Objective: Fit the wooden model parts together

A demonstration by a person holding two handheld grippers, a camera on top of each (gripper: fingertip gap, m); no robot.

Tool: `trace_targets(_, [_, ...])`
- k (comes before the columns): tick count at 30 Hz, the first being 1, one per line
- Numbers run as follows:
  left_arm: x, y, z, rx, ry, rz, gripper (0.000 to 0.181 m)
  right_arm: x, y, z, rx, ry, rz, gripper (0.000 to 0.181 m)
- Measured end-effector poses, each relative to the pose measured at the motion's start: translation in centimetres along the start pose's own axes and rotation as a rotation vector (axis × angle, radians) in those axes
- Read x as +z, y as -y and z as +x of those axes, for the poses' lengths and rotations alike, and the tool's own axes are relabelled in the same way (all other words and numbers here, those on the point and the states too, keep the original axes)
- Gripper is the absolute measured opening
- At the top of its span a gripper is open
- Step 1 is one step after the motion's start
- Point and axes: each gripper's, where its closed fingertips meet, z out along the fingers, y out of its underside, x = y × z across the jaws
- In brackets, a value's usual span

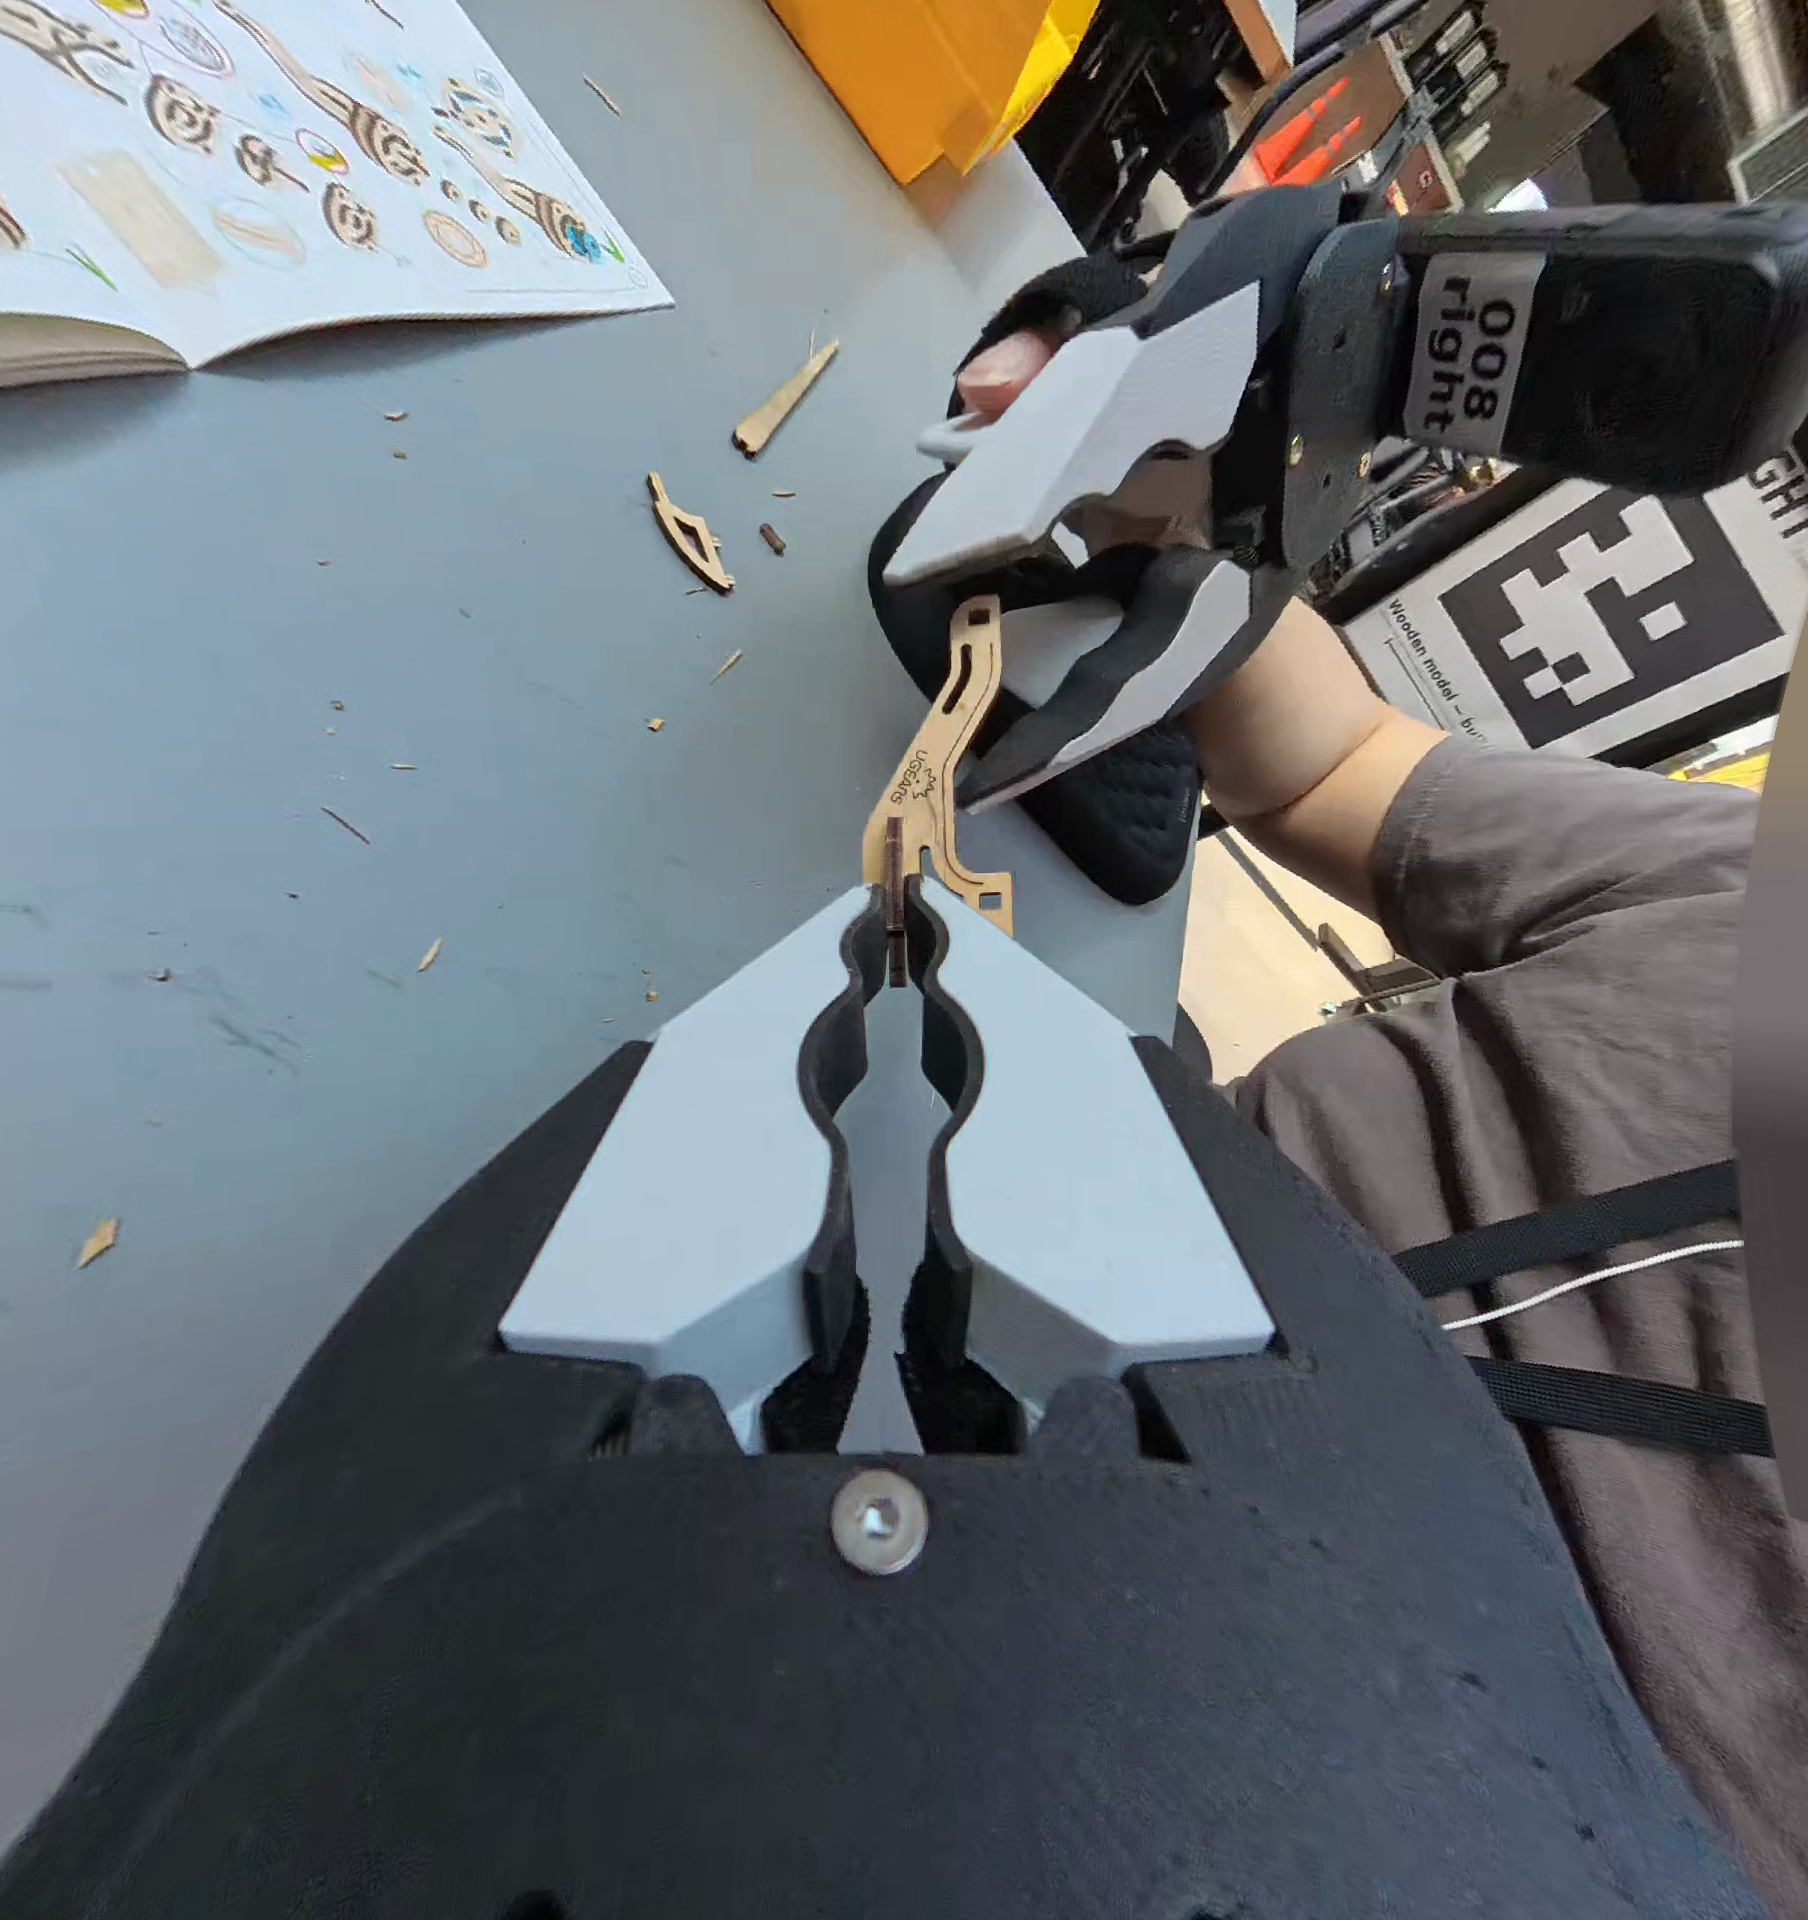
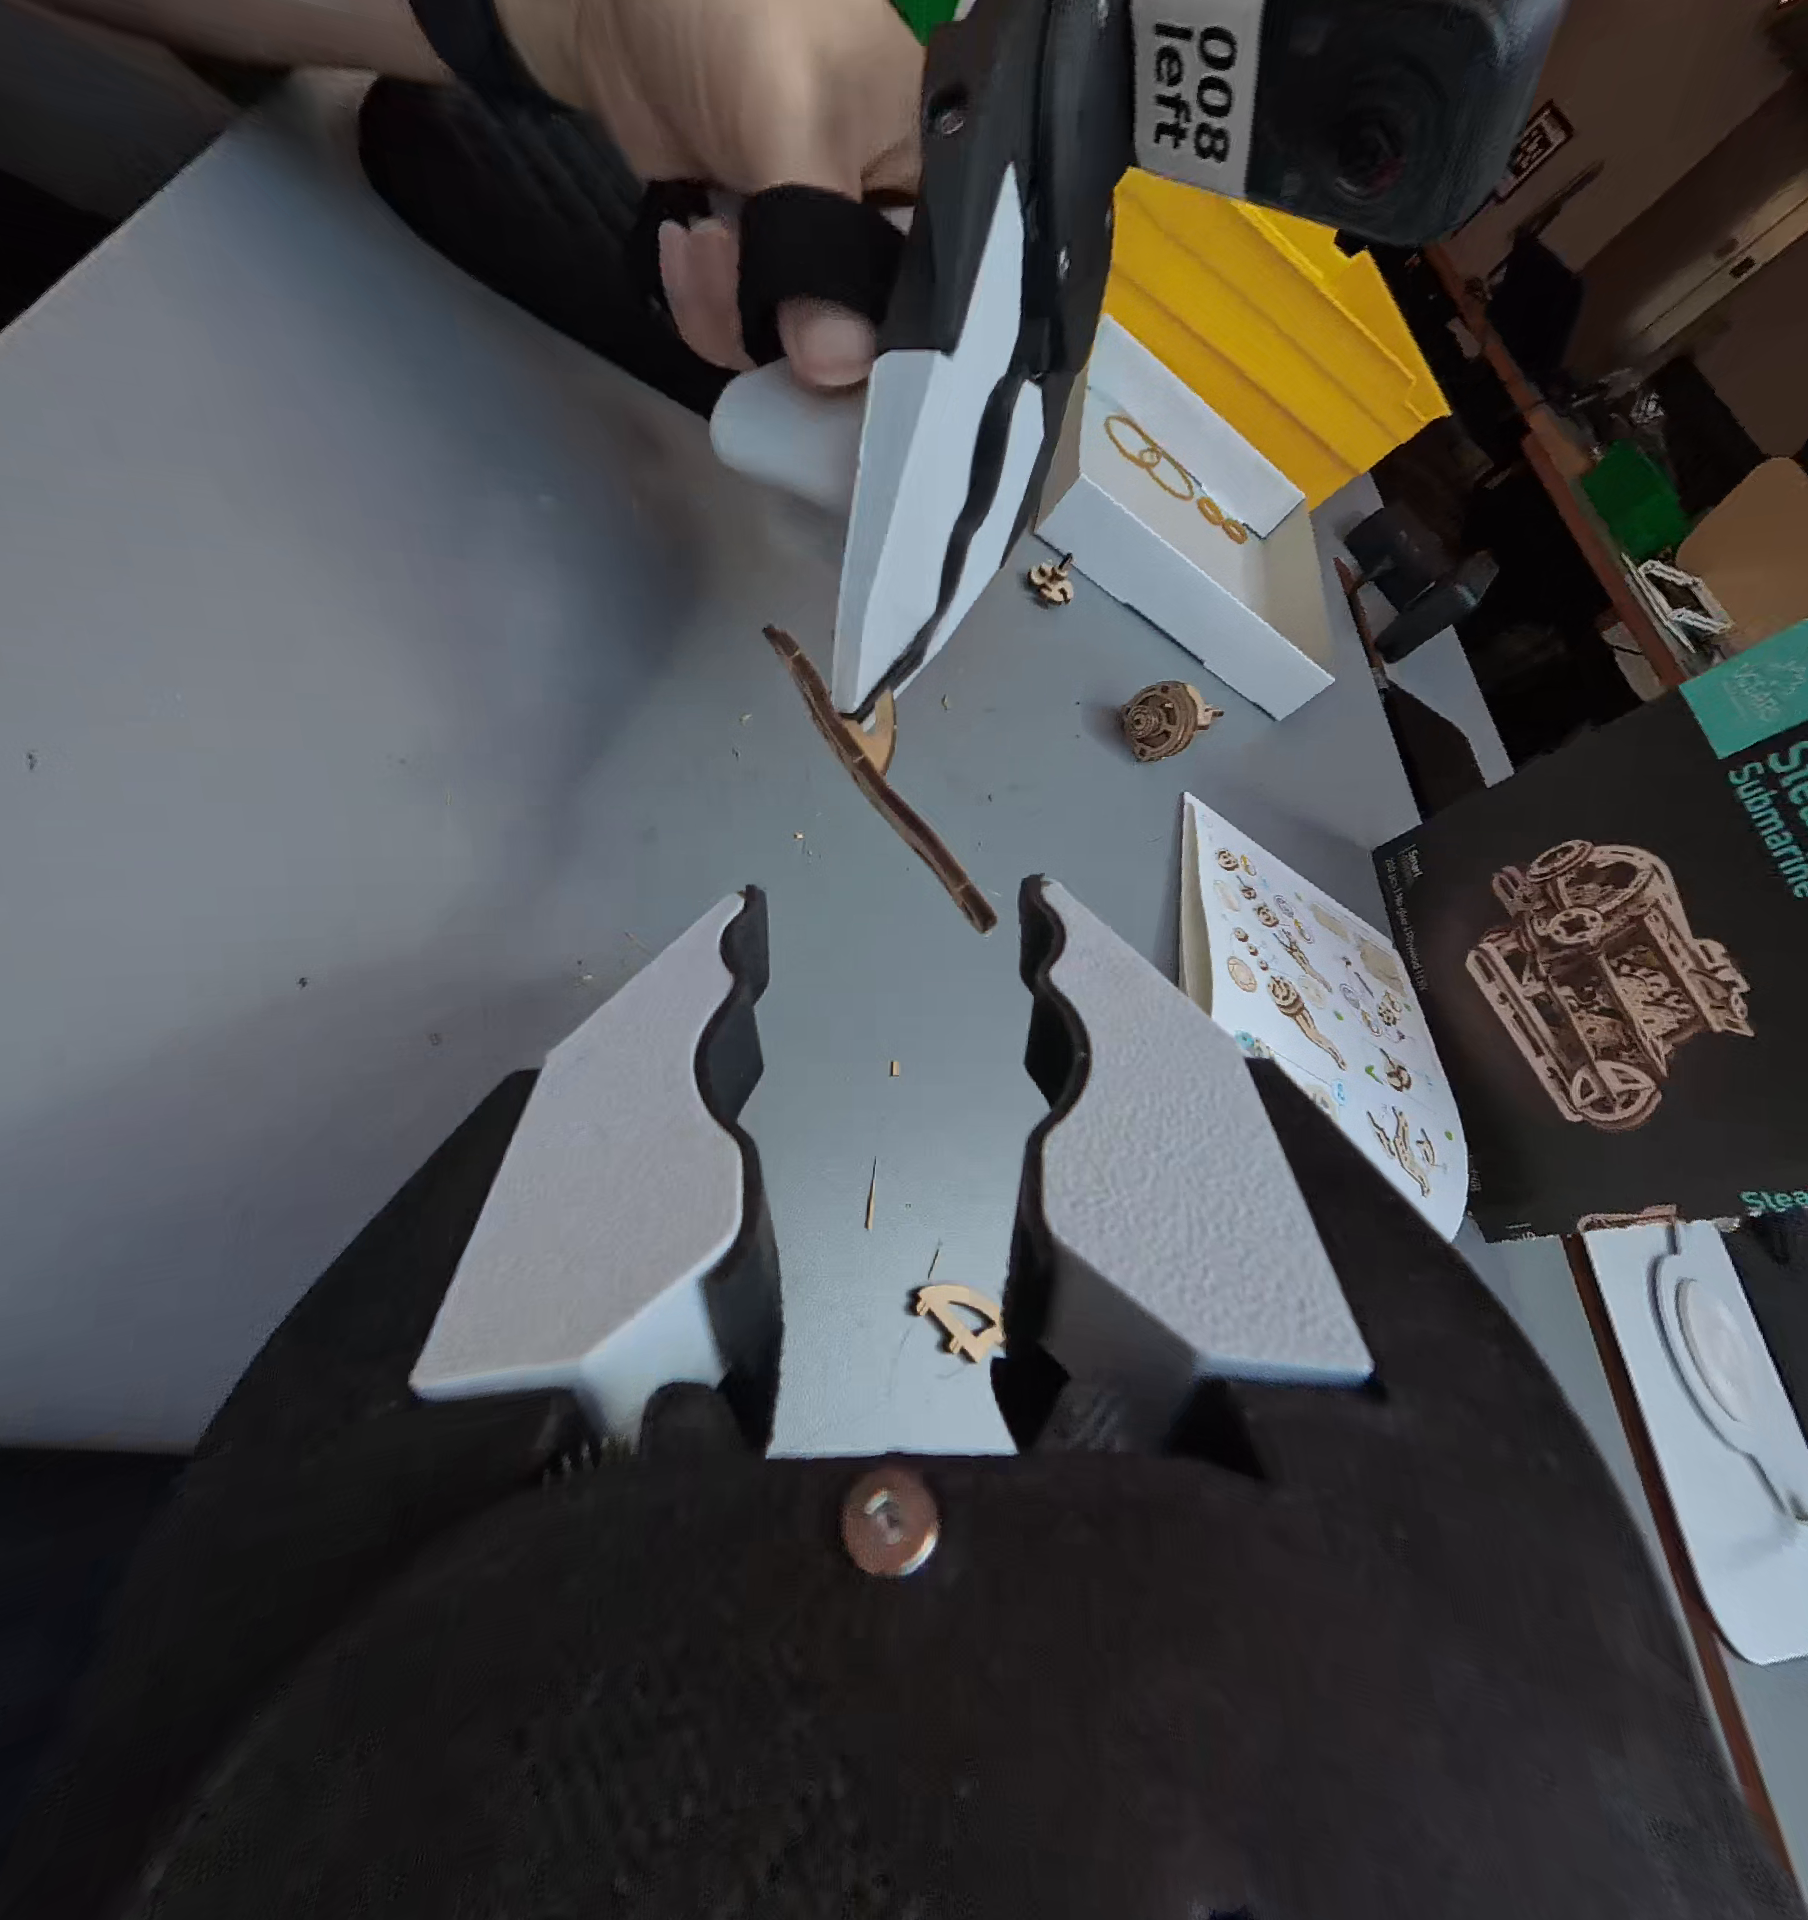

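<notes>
In the left wrist view my left gripper [image 1: 892,896] is shut on a small thin wooden piece [image 1: 895,935], seen edge-on between the pads. That piece is slotted into a long curved flat wooden part [image 1: 947,727], which sticks out ahead over the grey table [image 1: 360,831]. My right gripper [image 1: 936,681] is open, and the far end of the curved part lies between its fingers. In the right wrist view the right gripper [image 2: 892,902] is open, and the end of the curved part [image 2: 921,842] hangs between its tips, with a gap on both sides. The left gripper [image 2: 874,698] holds the half-round piece [image 2: 879,738].
An open instruction booklet [image 1: 256,156] lies at the far left and also shows in the right wrist view [image 2: 1326,1039]. Loose wooden offcuts [image 1: 687,535] and chips lie on the table. A yellow bin [image 2: 1264,332], a white box [image 2: 1180,582], a small wooden assembly [image 2: 1160,717] and a dark product box [image 2: 1627,966] stand on the right. My hands' fingertips stand some 4 cm from each other. The small wooden assembly [image 2: 1160,717] is about equally far from each gripper, around 20 cm.
</notes>
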Motion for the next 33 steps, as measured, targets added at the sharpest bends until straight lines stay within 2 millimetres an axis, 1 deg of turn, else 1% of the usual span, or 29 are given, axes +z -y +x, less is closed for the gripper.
trace_targets(1, [0.1, -0.2, 0.2, -0.019, -0.023, -0.014, 0.001, 0.4, -0.3, -0.4, -0.030, 0.002, -0.029, 0.045])
trace_targets(2, [0.3, -0.4, 0.4, -0.038, -0.046, -0.030, 0.001, 0.6, -0.4, -0.4, -0.045, -0.010, -0.039, 0.036])
trace_targets(3, [0.4, -0.6, 0.6, -0.053, -0.065, -0.046, 0.001, 0.8, -0.3, -0.2, -0.049, -0.038, -0.034, 0.030])
trace_targets(4, [0.6, -0.7, 0.7, -0.061, -0.076, -0.061, 0.001, 0.8, -0.2, -0.4, -0.046, -0.031, -0.026, 0.027])
trace_targets(5, [0.7, -0.9, 0.8, -0.066, -0.081, -0.076, 0.001, 0.8, 0.0, -0.6, -0.034, -0.018, -0.017, 0.023])
trace_targets(6, [0.9, -1.0, 0.9, -0.064, -0.089, -0.085, 0.001, 0.7, 0.2, -0.7, -0.022, -0.004, -0.007, 0.014])
trace_targets(7, [0.9, -0.9, 1.2, -0.058, -0.102, -0.084, 0.002, 0.6, 0.2, -1.3, -0.018, 0.038, -0.003, 0.004])
trace_targets(8, [0.9, -0.6, 1.4, -0.051, -0.110, -0.076, 0.005, 0.5, 0.1, -1.9, -0.001, 0.079, -0.008, 0.001])
trace_targets(9, [0.6, -0.1, 1.2, -0.046, -0.095, -0.059, 0.019, 0.4, 0.2, -1.8, 0.027, 0.087, 0.000, 0.000])
trace_targets(10, [0.2, 0.5, 0.7, -0.035, -0.059, -0.032, 0.041, 0.3, 0.4, -1.5, 0.070, 0.085, 0.019, 0.000])
trace_targets(11, [-0.4, 1.2, 0.1, -0.001, -0.020, -0.002, 0.051, 0.2, 0.6, -1.4, 0.139, 0.109, 0.040, 0.000])
trace_targets(13, [-1.9, 2.6, -0.1, 0.105, 0.022, 0.074, 0.054, -0.1, 1.1, -0.8, 0.316, 0.161, 0.091, 0.000])
trace_targets(14, [-2.6, 3.2, 0.3, 0.155, 0.016, 0.114, 0.057, -0.3, 1.3, -0.5, 0.401, 0.183, 0.121, 0.000])
trace_targets(16, [-3.7, 3.7, 1.8, 0.236, -0.035, 0.172, 0.056, -0.7, 1.6, 0.0, 0.546, 0.241, 0.176, 0.000])
trace_targets(18, [-3.9, 3.6, 2.3, 0.301, -0.029, 0.195, 0.057, -1.2, 2.1, 0.4, 0.660, 0.293, 0.239, 0.000])
trace_targets(22, [-2.5, 2.8, 2.3, 0.453, 0.047, 0.185, 0.057, -2.1, 3.5, 1.0, 0.842, 0.401, 0.361, 0.000])
trace_targets(25, [-1.2, 3.0, 2.2, 0.529, 0.107, 0.213, 0.042, -2.7, 4.4, 1.4, 0.920, 0.455, 0.440, 0.000])
trace_targets(27, [-0.6, 3.3, 3.2, 0.534, 0.058, 0.259, 0.036, -2.8, 4.5, 1.5, 0.937, 0.466, 0.451, 0.000])
trace_targets(29, [-0.3, 3.6, 3.9, 0.497, 0.003, 0.287, 0.038, -2.9, 4.4, 1.6, 0.953, 0.469, 0.458, 0.000])
trace_targets(32, [0.0, 4.3, 3.4, 0.465, 0.016, 0.320, 0.049, -3.0, 4.5, 1.7, 0.995, 0.500, 0.484, 0.000])
trace_targets(33, [0.1, 4.5, 3.4, 0.469, 0.017, 0.335, 0.050, -3.0, 4.6, 1.7, 1.005, 0.505, 0.492, 0.000])
